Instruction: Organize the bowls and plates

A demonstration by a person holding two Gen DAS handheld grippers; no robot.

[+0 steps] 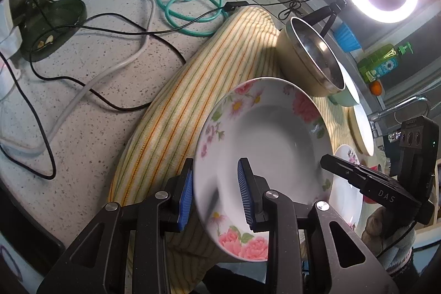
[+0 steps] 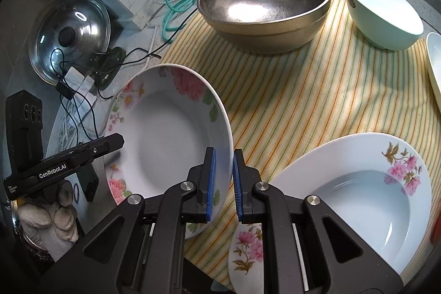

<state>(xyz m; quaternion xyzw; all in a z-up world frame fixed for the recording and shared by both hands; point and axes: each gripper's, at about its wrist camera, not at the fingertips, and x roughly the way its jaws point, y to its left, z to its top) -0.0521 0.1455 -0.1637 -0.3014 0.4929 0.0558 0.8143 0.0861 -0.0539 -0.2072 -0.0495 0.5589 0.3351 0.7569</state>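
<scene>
On the striped cloth (image 2: 317,90), a metal bowl (image 2: 264,2) stands at the far edge. A floral plate (image 2: 165,128), lifted and tilted over the cloth's left edge, is clamped at opposite rims by the left gripper (image 1: 215,194) and the nearly shut right gripper (image 2: 223,183). Likely ceramic: stiff, glossy, breakable, best held by the rim.
</scene>
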